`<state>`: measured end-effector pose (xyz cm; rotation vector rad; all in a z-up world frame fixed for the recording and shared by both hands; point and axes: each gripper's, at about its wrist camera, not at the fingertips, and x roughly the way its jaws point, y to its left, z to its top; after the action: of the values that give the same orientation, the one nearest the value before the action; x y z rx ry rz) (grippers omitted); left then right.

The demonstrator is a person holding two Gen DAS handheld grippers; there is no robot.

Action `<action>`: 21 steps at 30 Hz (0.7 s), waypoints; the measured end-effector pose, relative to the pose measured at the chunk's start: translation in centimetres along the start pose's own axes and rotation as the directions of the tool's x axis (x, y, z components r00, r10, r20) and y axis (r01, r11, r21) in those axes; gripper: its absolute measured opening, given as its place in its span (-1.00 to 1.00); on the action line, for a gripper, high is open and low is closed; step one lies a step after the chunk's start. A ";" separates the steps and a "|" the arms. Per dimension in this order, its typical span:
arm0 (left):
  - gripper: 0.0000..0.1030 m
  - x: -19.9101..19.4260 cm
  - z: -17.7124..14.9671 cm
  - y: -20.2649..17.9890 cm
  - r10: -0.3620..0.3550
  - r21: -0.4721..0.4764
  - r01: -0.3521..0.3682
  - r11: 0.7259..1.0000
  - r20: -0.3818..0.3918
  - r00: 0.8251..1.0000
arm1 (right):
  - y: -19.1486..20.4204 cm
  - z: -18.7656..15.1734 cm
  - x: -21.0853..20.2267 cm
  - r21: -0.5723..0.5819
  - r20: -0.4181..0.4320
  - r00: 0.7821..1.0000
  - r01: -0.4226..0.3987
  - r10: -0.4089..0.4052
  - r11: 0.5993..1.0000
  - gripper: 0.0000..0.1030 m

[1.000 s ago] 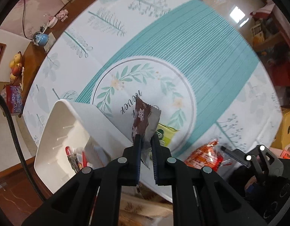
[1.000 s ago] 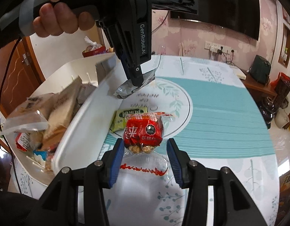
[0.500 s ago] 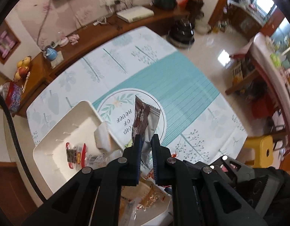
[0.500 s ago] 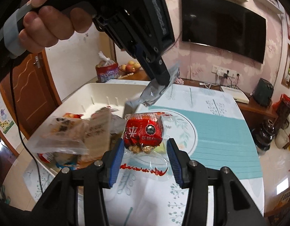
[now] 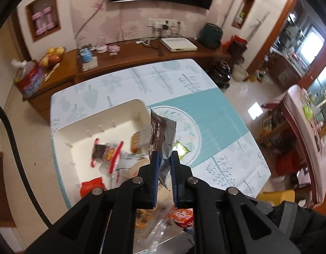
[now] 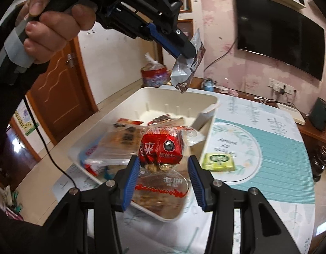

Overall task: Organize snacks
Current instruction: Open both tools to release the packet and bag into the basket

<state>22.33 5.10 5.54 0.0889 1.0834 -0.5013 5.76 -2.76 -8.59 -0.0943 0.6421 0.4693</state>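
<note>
You hold one snack in each gripper above the bin.

Your left gripper has its jaws clamped on a brown packet, which hangs over the white bin at 12 o'clock in the right wrist view. Your right gripper grips a red bag above the bin's near end. A green packet lies on the surface, at 3 o'clock from the bag.

home living rm: wall tv, fruit bowl, tablecloth'd table.
</note>
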 end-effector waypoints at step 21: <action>-0.12 2.1 -6.8 3.2 0.046 -0.223 -0.022 0.975 0.101 0.994 | 0.5 -0.5 -0.1 -0.108 -0.024 0.999 -0.027 0.025 0.994 -0.06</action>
<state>18.85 9.31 -0.03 -0.1144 1.0258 -0.3475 5.18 -2.50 -8.87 -0.1943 0.6409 0.5290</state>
